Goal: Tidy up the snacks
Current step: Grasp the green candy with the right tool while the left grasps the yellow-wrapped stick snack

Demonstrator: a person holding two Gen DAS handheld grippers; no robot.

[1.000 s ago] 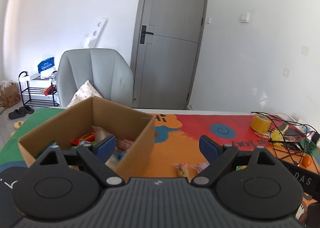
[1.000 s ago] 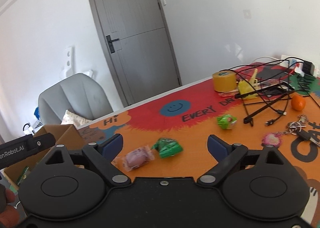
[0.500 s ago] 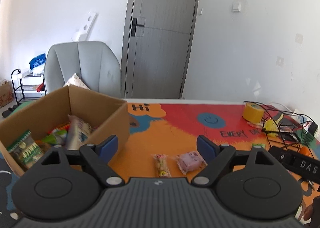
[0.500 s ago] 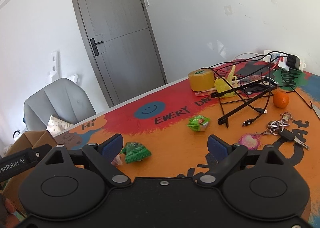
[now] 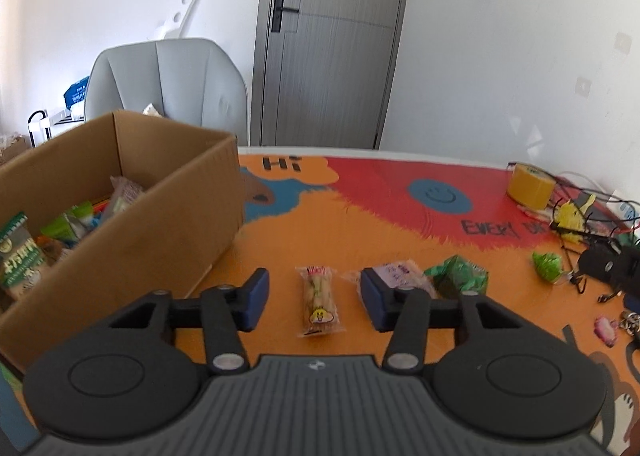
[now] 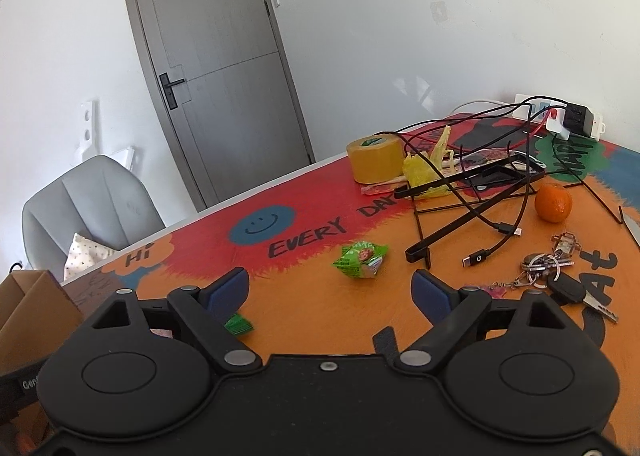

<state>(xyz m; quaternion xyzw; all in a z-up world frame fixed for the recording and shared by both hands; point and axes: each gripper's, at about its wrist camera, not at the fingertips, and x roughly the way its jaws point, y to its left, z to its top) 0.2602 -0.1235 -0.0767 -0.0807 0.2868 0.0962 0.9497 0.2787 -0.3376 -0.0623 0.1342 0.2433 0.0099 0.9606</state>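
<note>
left tool (image 5: 314,296) closing w/ yellow snack pack (image 5: 319,302) btwn its jaws, not touching; right tool (image 6: 331,290) apart, closing a bit, green snack (image 6: 360,259) just ahead.

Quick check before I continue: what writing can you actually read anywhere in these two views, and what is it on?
"Hi": colourful printed table mat, on its orange patch.
"EVERY DA": same mat, black letters; the rest is hidden by cables.
"HAPPY": same mat, on its green patch at the far right, partly hidden.
"At": same mat, beside the bunch of keys.
"Gen": strap on the other gripper, cut off by the frame edge.
Green snack packet in the brown cardboard box: print too blurred.
Yellow tape roll: label too small.
</note>
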